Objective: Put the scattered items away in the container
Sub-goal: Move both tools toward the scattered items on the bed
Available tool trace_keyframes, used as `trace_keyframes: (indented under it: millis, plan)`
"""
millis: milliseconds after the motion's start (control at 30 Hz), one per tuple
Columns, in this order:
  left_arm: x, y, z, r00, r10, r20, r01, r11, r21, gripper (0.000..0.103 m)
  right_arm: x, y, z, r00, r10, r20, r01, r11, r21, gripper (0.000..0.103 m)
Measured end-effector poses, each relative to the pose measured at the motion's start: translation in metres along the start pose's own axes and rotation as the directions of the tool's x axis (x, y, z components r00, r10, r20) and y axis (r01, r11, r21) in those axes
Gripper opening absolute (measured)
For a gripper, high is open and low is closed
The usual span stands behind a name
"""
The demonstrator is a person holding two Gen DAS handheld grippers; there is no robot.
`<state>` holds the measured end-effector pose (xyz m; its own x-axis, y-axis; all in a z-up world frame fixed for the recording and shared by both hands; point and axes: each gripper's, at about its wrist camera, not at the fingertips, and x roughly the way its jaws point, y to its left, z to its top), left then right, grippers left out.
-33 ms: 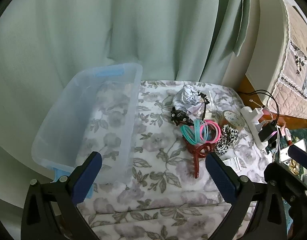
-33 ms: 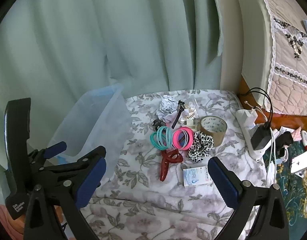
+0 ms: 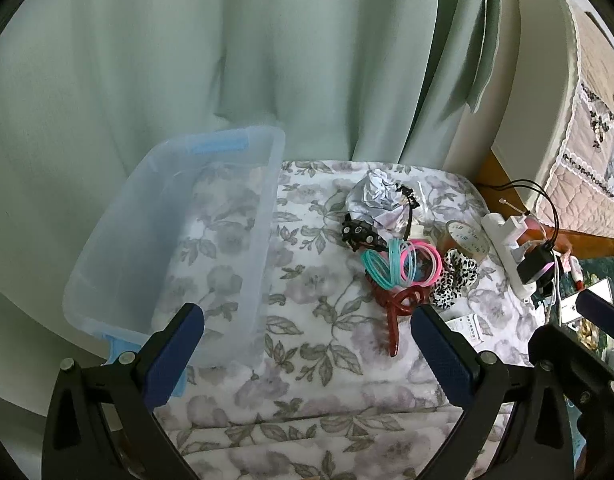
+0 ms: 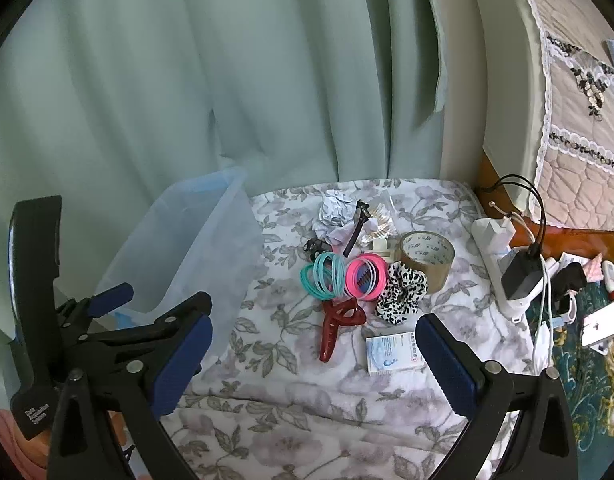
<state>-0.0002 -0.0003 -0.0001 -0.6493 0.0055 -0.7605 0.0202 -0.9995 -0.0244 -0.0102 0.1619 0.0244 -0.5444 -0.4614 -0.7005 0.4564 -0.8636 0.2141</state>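
A clear plastic bin with blue latches stands empty on the left of a floral cloth. Right of it lies a pile: a red claw clip, teal and pink ring bands, a leopard scrunchie, a tape roll, crumpled paper, a black clip and a small white box. My left gripper is open and empty, near the bin's front. My right gripper is open and empty, in front of the pile.
A green curtain hangs behind. A white power strip with chargers and cables lies at the cloth's right edge. A bed with a quilted cover stands further right. The left gripper's body shows in the right wrist view.
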Motion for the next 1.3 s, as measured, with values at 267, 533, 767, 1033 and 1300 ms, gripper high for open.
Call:
trace_keyframes:
  millis: [267,533,767,1033,1300]
  plan:
    - [0.002,0.001,0.002,1.0,-0.007,-0.001,0.007,1.0,-0.01,0.103,0.003,0.006,-0.002,1.0,-0.005,0.0,0.005,1.0,0.003,0.103]
    - [-0.005,-0.007,0.005,0.999,0.028,0.038,-0.028,1.0,0.004,0.103,-0.001,0.005,-0.004,1.0,0.005,0.017,-0.005,1.0,0.005,0.103]
    - [-0.01,-0.006,0.004,0.998,0.016,0.066,-0.016,1.0,0.0,0.103,-0.006,0.006,-0.003,1.0,0.001,0.031,-0.001,1.0,-0.004,0.103]
    - [-0.014,-0.005,0.004,0.996,0.014,0.09,-0.013,1.0,-0.004,0.103,-0.011,0.006,-0.003,0.999,0.0,0.044,0.001,1.0,-0.005,0.103]
    - [-0.019,-0.007,0.002,0.989,0.061,0.138,-0.062,0.998,0.005,0.103,-0.013,0.009,-0.003,0.998,-0.017,0.058,0.018,1.0,-0.021,0.103]
